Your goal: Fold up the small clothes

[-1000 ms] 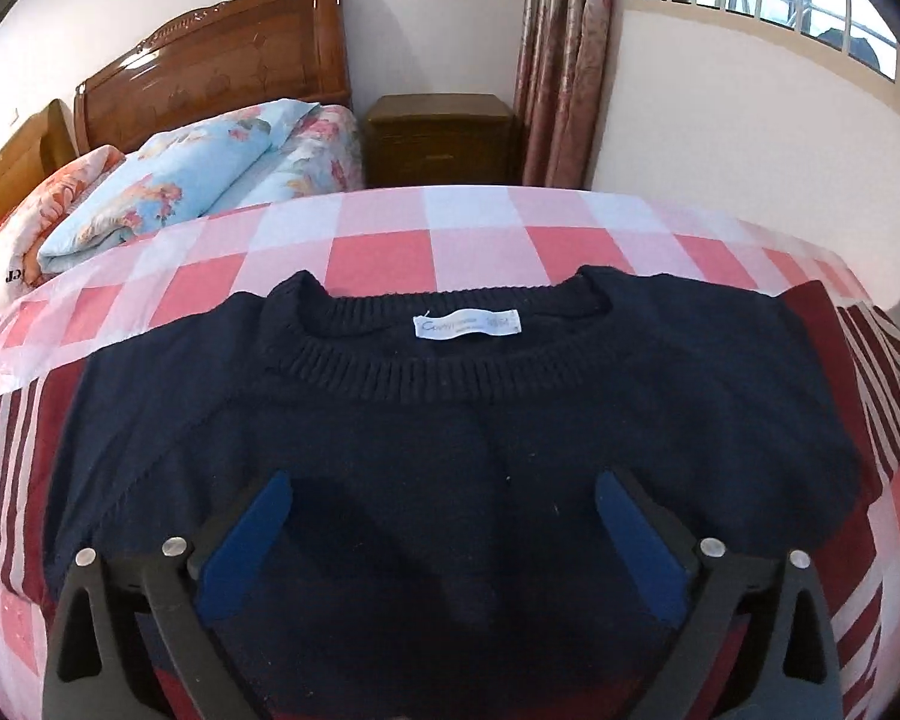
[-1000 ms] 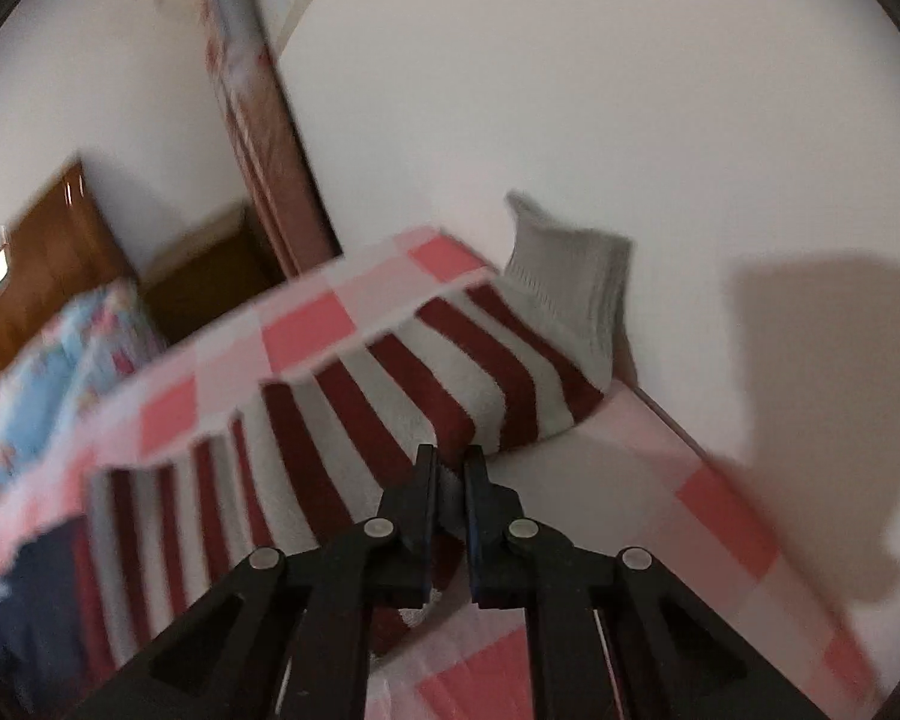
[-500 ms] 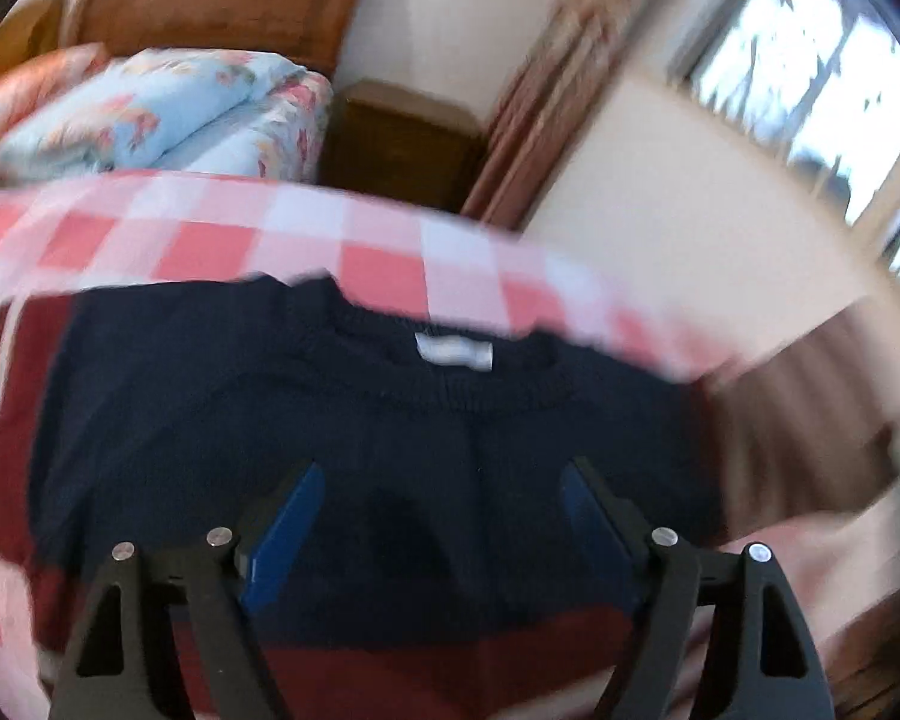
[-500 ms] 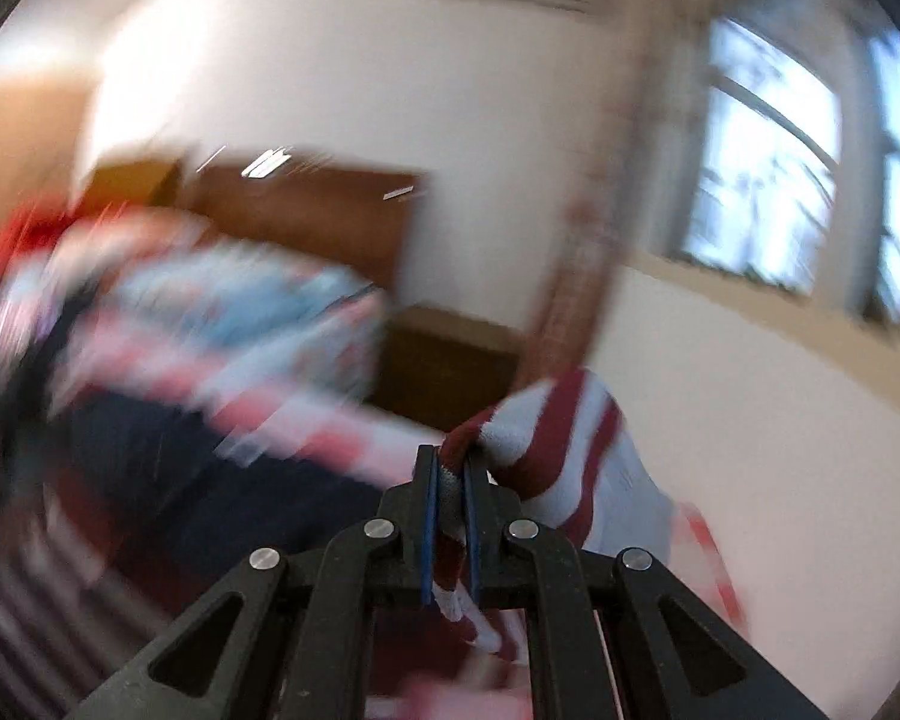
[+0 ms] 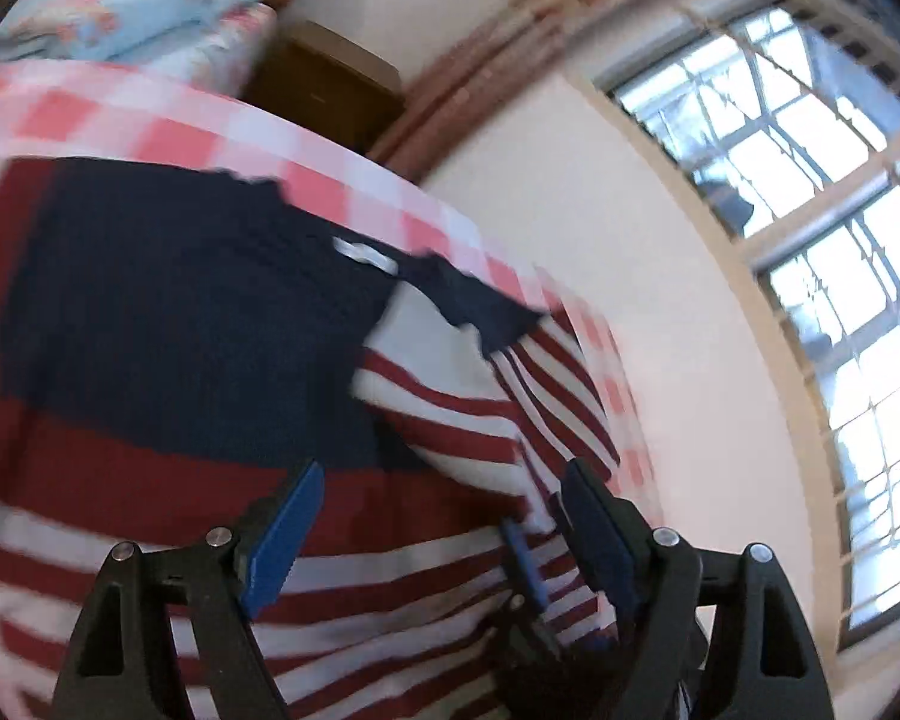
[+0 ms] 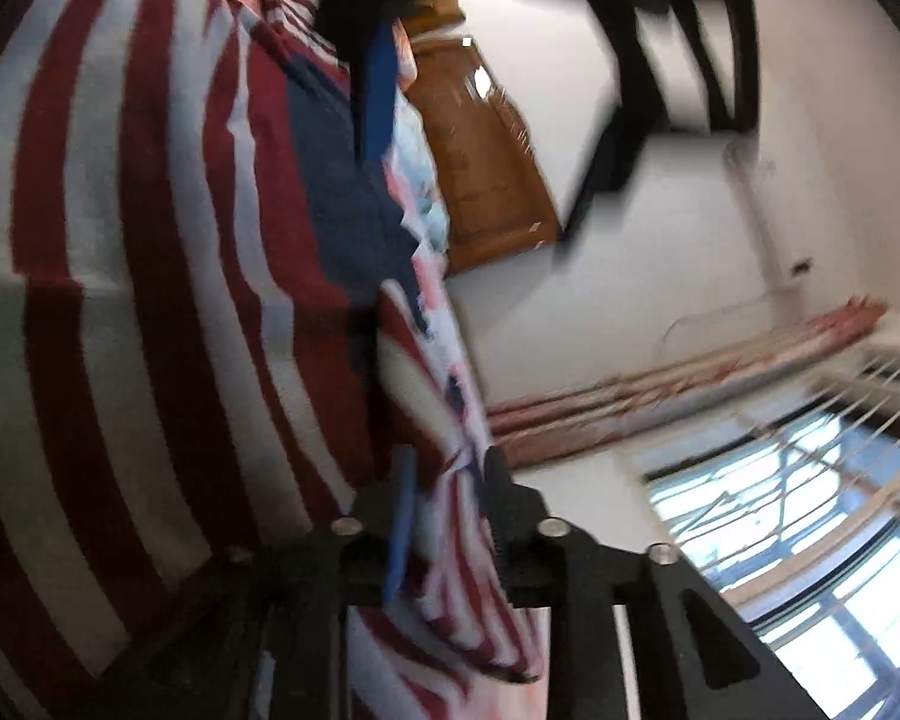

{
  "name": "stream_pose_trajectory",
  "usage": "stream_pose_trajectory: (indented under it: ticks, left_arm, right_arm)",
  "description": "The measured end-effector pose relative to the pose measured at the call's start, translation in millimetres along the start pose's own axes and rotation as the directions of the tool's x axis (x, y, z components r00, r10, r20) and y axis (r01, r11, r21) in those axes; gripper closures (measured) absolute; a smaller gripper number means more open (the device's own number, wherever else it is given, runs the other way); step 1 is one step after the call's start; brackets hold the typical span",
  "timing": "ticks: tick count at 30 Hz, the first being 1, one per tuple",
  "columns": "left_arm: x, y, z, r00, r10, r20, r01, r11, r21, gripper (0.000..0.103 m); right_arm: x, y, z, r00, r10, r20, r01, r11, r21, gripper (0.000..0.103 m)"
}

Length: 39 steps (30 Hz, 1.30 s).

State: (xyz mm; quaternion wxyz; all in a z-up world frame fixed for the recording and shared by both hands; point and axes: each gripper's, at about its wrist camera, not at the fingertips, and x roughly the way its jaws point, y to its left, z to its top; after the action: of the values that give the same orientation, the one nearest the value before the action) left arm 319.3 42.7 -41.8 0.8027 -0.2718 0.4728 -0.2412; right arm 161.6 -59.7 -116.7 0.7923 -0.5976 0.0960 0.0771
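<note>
A small knit sweater (image 5: 168,324) lies on the checked table, navy at the chest with red and white stripes below. Its striped right sleeve (image 5: 450,414) is folded over onto the body. My left gripper (image 5: 444,522) hovers open over the striped lower body. My right gripper (image 6: 447,474) holds the striped sleeve cuff (image 6: 450,540) between its fingers, which stand slightly parted. It also shows in the left wrist view (image 5: 528,564), low beside my left gripper's right finger. The sweater (image 6: 150,300) fills the left of the right wrist view.
The pink and white checked cloth (image 5: 150,120) covers the table up to a white wall (image 5: 600,252) on the right. A window (image 5: 840,240), curtain, wooden nightstand (image 5: 324,84) and bed with floral bedding (image 5: 120,12) lie beyond.
My right gripper has carried the striped sleeve from the table's right edge inward and laid it over the sweater body. My left gripper swung right, toward the window side. Both views are blurred.
</note>
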Motion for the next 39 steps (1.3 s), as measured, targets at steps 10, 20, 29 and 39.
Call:
stream_pose_trajectory:
  ticks: [10, 20, 29, 39]
  left_arm:
    - [116.7, -99.8, 42.0, 0.862, 0.49, -0.133, -0.379, 0.795, 0.473, 0.021]
    - [89.8, -83.2, 38.7, 0.909, 0.415, 0.041, -0.403, 0.848, 0.346, 0.096]
    - [-48.7, 65.9, -45.2, 0.952, 0.266, 0.153, -0.252, 0.962, -0.103, 0.089]
    - [-41.0, 123.7, -32.6, 0.979, 0.103, 0.174, -0.061, 0.971, -0.23, 0.068]
  right_arm:
    - [-23.0, -39.4, -22.2, 0.981, 0.188, 0.05, -0.195, 0.956, 0.219, 0.0]
    - [-50.5, -56.4, -69.4, 0.98, 0.199, -0.016, -0.177, 0.906, 0.384, 0.0]
    - [-21.3, -68.8, -101.9, 0.951, 0.29, -0.104, -0.176, 0.79, 0.587, 0.0]
    - [15.0, -114.9, -183.4, 0.874, 0.483, -0.049, -0.165, 0.391, 0.906, 0.0]
